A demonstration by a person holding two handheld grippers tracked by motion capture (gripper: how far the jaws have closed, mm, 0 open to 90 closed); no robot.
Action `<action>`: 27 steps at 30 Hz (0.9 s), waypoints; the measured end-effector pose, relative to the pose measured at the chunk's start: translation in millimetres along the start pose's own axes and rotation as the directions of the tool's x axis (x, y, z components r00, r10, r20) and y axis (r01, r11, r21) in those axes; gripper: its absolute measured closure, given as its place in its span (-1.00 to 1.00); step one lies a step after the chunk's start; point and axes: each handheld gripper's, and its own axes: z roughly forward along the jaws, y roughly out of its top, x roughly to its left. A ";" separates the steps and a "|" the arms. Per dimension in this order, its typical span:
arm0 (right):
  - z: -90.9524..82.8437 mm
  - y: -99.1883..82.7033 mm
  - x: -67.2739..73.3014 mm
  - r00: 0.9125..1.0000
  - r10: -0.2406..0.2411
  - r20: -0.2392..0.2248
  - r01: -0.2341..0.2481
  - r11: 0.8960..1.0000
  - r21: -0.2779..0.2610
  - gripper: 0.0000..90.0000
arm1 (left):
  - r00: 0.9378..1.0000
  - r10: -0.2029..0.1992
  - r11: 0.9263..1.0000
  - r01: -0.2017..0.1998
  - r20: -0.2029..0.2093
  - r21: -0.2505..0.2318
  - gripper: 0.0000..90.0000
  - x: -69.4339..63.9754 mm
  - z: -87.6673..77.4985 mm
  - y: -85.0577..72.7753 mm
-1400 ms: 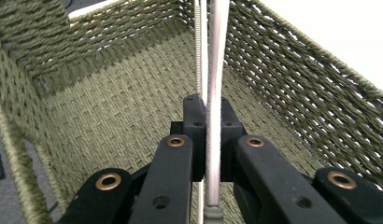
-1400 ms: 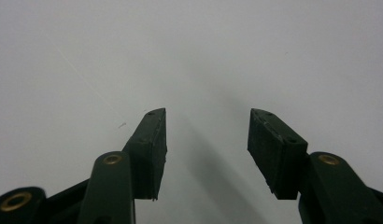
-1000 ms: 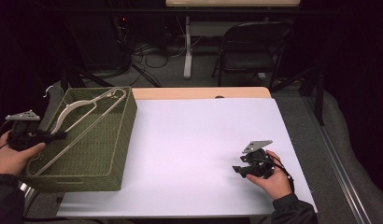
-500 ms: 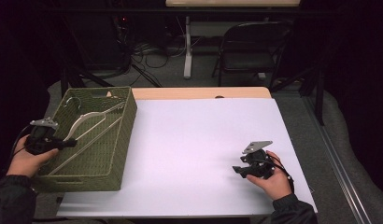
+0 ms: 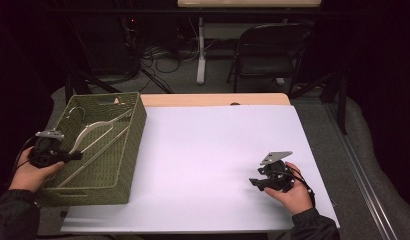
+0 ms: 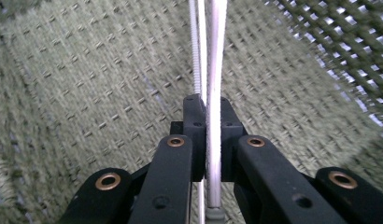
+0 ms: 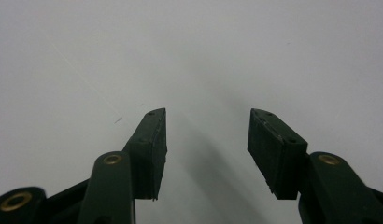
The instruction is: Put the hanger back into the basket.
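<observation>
Dark room, white-topped table with a green woven basket at its left edge. Left gripper clamped on a white hanger lying inside the basket; best lowered level until flat, then released. Right gripper agape and empty near the right edge; no readable writing anywhere.

Count: one basket at 9 o'clock on the table. One hanger inside it. One table. Two grippers: left at 9, right at 4. One chair at 1, beyond the table.
</observation>
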 end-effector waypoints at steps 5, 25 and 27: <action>1.2 -0.4 -0.1 1.000 0.005 -0.002 -0.005 1.000 -0.018 0.04 | 1.000 0.000 1.000 0.001 -0.014 0.018 0.91 -2.6 2.0 1.8; -1.2 -2.1 -1.9 1.000 0.015 -0.001 -0.015 1.000 -0.022 0.04 | 0.971 -0.108 0.990 0.086 -0.214 -0.110 0.11 -8.8 -33.6 2.9; -0.5 -2.3 -1.7 1.000 0.016 -0.002 -0.016 0.999 -0.034 0.04 | 0.968 -0.110 0.990 0.087 -0.227 -0.112 0.10 -10.7 -37.9 2.1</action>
